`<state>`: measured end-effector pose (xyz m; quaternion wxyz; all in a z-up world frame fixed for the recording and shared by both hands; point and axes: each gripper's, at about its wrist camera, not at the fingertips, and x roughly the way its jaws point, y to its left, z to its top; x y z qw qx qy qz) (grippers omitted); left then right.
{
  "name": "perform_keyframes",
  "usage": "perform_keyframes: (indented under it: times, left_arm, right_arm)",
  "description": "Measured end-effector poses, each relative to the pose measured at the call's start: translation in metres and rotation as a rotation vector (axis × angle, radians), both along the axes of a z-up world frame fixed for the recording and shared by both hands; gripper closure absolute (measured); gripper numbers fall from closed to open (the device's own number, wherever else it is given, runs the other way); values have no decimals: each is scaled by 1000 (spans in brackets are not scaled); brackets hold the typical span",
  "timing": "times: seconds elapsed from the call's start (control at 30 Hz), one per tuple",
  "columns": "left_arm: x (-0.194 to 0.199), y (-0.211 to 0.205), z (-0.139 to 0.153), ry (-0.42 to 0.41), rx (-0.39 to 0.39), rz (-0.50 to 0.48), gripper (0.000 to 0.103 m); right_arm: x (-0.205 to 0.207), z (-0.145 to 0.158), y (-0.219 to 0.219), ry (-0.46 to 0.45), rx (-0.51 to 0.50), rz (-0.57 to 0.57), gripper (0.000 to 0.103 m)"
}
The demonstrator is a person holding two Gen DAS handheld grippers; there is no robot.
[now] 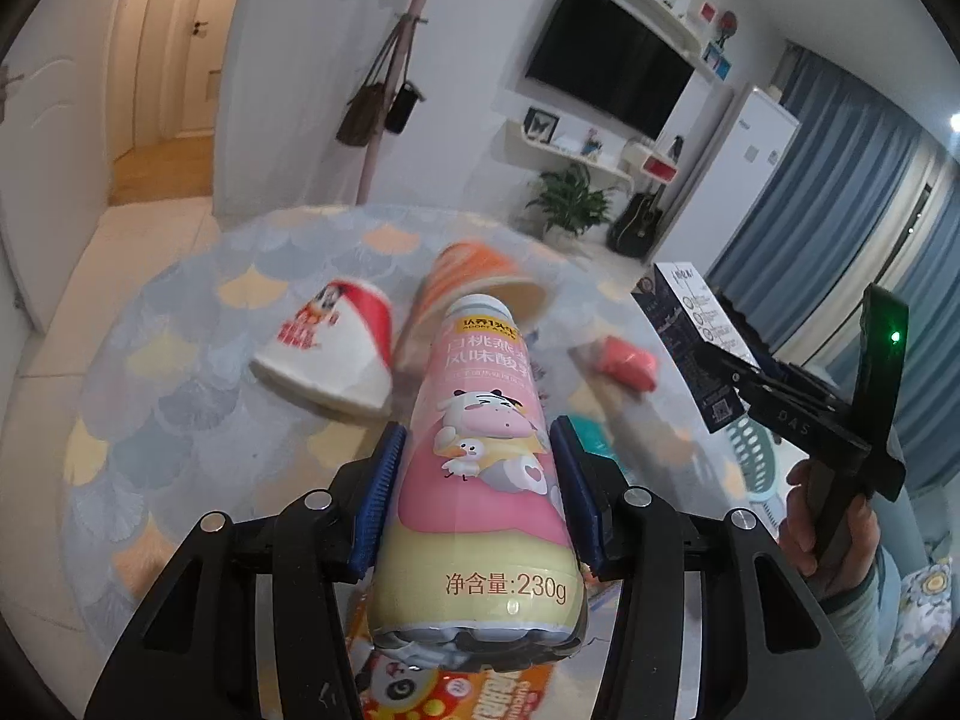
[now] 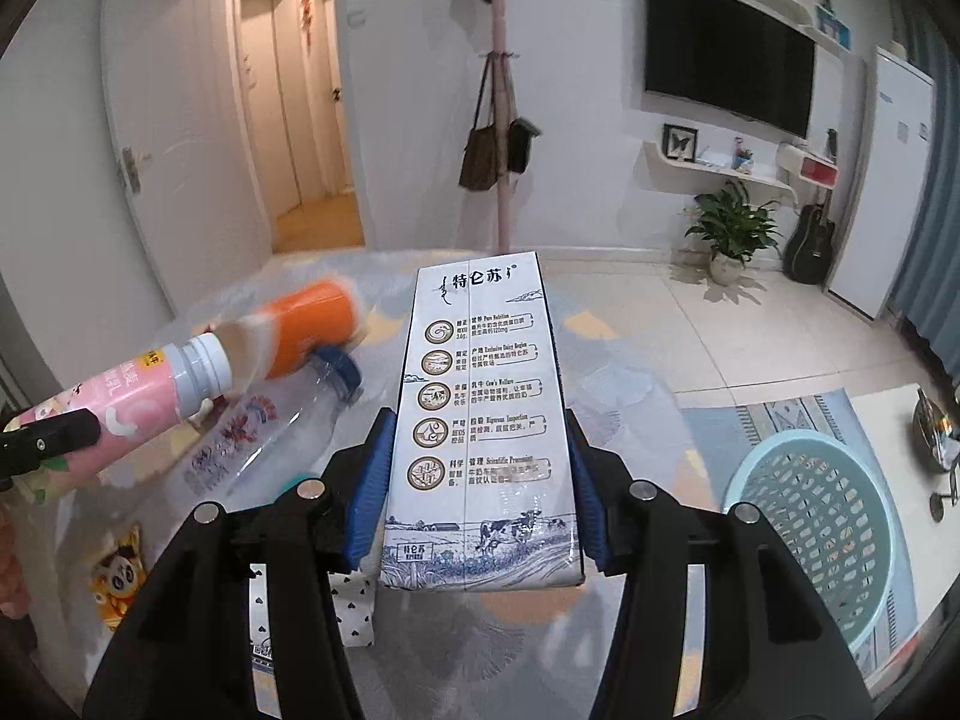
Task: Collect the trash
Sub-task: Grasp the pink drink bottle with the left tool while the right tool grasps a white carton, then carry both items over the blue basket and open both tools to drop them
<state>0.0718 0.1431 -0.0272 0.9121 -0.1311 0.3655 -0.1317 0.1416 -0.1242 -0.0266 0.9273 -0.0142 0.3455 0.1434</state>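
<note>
- The left gripper (image 1: pixel 480 480) pinched one pink yogurt bottle (image 1: pixel 486 462) between its two blue pads (image 1: pixel 381 498), cap pointing away, lifted clear of the round table (image 1: pixel 180 360).
- The right gripper (image 2: pixel 477 486) clamped one white-and-blue milk carton (image 2: pixel 480 420) by its long sides, also raised above the table; no earlier view showed its jaws, so only the grip itself could be told.
- A hand (image 1: pixel 834 534) held that right tool's handle, seen from the left wrist view.
- On the table beyond the yogurt bottle lay two paper cups on their sides: one red-and-white cup (image 1: pixel 330 354) to its left, one orange cup (image 1: pixel 474 294) just behind it.
- One clear plastic bottle (image 2: pixel 270 426) with a blue cap lay left of the carton, near the orange cup.
- One red wrapper (image 1: pixel 624 360) lay right of the yogurt bottle.
- One pale-blue basket (image 2: pixel 810 534) stood on the floor, right of the table.
</note>
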Motion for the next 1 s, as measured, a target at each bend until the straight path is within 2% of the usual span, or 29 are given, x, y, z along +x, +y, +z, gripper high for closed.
perform_keyframes:
  times: [0.1,0.23,0.47,0.67,0.77,0.87,1.0]
  left_arm:
    - [-2,-8,13,-37,-26,-26,55]
    - [0,-32,29,-84,-20,-72,55]
    - [31,-107,38,-66,30,-212,55]
    - [60,-191,39,-33,71,-352,55]
    - [77,-233,31,38,70,-424,55]
    - [92,-271,22,61,82,-483,55]
    - [113,-311,0,112,89,-531,55]
  right_arm:
    - [-7,11,-15,-21,26,-29,53]
    - [-13,22,-41,-52,41,-88,53]
    - [-18,24,-97,-100,-11,-246,53]
    - [-13,6,-153,-58,24,-344,53]
    - [-11,-7,-186,-24,55,-396,53]
    - [-11,-22,-210,2,63,-436,53]
    - [-5,-49,-244,80,75,-522,53]
